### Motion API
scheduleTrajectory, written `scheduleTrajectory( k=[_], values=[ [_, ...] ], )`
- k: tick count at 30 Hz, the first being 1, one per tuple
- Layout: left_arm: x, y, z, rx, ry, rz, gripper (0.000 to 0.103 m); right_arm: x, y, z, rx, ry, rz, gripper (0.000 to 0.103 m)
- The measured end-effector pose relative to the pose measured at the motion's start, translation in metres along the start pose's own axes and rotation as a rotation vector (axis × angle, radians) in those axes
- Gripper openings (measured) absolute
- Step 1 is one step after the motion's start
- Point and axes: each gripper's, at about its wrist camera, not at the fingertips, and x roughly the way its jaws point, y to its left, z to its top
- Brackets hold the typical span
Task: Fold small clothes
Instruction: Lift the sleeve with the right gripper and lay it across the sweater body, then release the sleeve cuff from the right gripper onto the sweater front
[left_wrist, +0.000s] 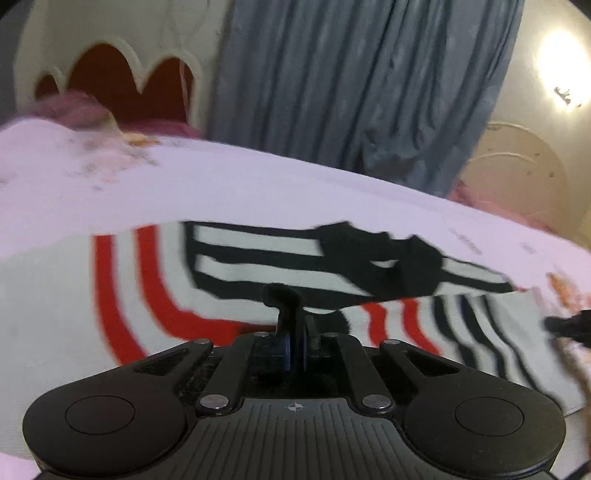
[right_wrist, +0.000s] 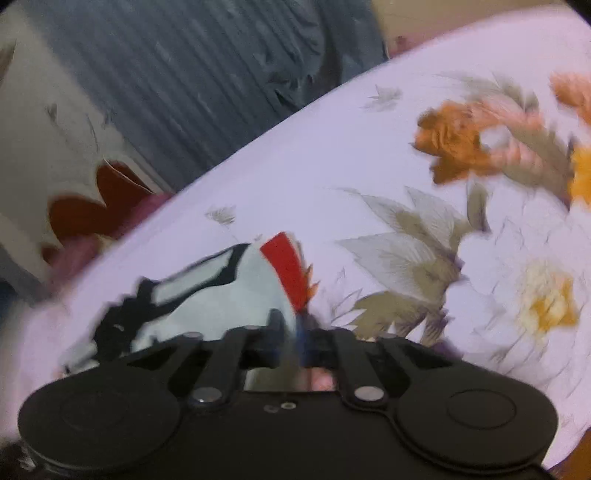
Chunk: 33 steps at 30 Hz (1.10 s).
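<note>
A small white garment (left_wrist: 236, 280) with red and black stripes lies on a pale lilac flowered bedsheet (left_wrist: 258, 184). One part with black stripes is folded over the rest. My left gripper (left_wrist: 295, 325) is shut on the garment's near edge. In the right wrist view my right gripper (right_wrist: 295, 332) is shut on another edge of the same garment (right_wrist: 221, 291), whose red band (right_wrist: 284, 266) stands up just above the fingers. Both views are blurred by motion. The other gripper shows as a dark shape (left_wrist: 569, 326) at the right edge of the left wrist view.
A grey-blue curtain (left_wrist: 362, 85) hangs behind the bed. A cream headboard with dark red cut-outs (left_wrist: 125, 77) stands at the left, with a pink cloth (left_wrist: 74, 107) by it. A lamp (left_wrist: 561, 74) glows at the upper right. Orange and yellow flower prints (right_wrist: 461, 144) cover the sheet.
</note>
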Motion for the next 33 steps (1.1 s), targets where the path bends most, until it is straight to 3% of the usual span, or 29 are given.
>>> scheduleTrajectory(
  k=[2,4,5,6,7,9,11,15,18,19,21,24,26,31,33],
  values=[
    [0.011,0.001,-0.01,0.008,0.054,0.004,0.005,0.004,0.008,-0.008,-0.058,0.004,-0.048,0.008],
    [0.01,-0.005,-0.013,0.051,0.032,0.019,0.006,0.005,0.012,-0.012,-0.064,-0.007,-0.066,0.008],
    [0.009,-0.006,-0.011,0.05,0.036,0.024,0.012,0.004,0.012,-0.011,-0.043,-0.007,-0.072,0.009],
    [0.006,-0.005,-0.009,0.039,0.041,0.039,0.018,0.0,0.012,-0.01,-0.031,-0.014,-0.077,0.018],
    [0.0,-0.004,-0.006,0.03,0.03,0.076,0.032,-0.007,0.011,-0.011,-0.031,-0.029,-0.087,0.025],
    [-0.021,-0.009,-0.003,0.036,-0.046,0.136,0.035,-0.026,0.013,-0.013,-0.062,-0.059,-0.085,0.02],
    [-0.035,-0.029,-0.002,0.046,-0.057,0.039,0.035,-0.044,0.018,-0.019,-0.098,-0.071,-0.061,0.019],
    [-0.038,-0.097,-0.018,0.187,-0.026,-0.097,0.036,-0.064,0.035,-0.041,-0.168,-0.056,-0.054,0.02],
    [-0.025,-0.118,-0.034,0.207,0.034,-0.097,0.052,-0.078,0.046,-0.061,-0.217,-0.046,-0.072,0.023],
    [-0.017,-0.121,-0.041,0.216,0.084,-0.081,0.054,-0.077,0.047,-0.067,-0.233,-0.029,-0.097,0.024],
    [-0.019,-0.121,-0.046,0.224,0.064,-0.082,0.054,-0.062,0.04,-0.077,-0.229,0.081,-0.13,0.025],
    [-0.038,-0.117,-0.038,0.228,0.024,-0.054,0.054,-0.068,0.041,-0.075,-0.236,0.064,-0.127,0.025],
    [-0.043,-0.107,-0.033,0.22,0.006,-0.024,0.054,-0.077,0.044,-0.068,-0.239,0.008,-0.112,0.026],
    [-0.013,-0.099,-0.01,0.21,0.011,-0.012,0.054,-0.052,0.063,-0.04,-0.304,-0.051,-0.066,0.026],
    [0.003,-0.11,0.001,0.216,0.01,-0.007,0.054,-0.026,0.072,-0.027,-0.302,-0.026,-0.051,0.027]
  ],
)
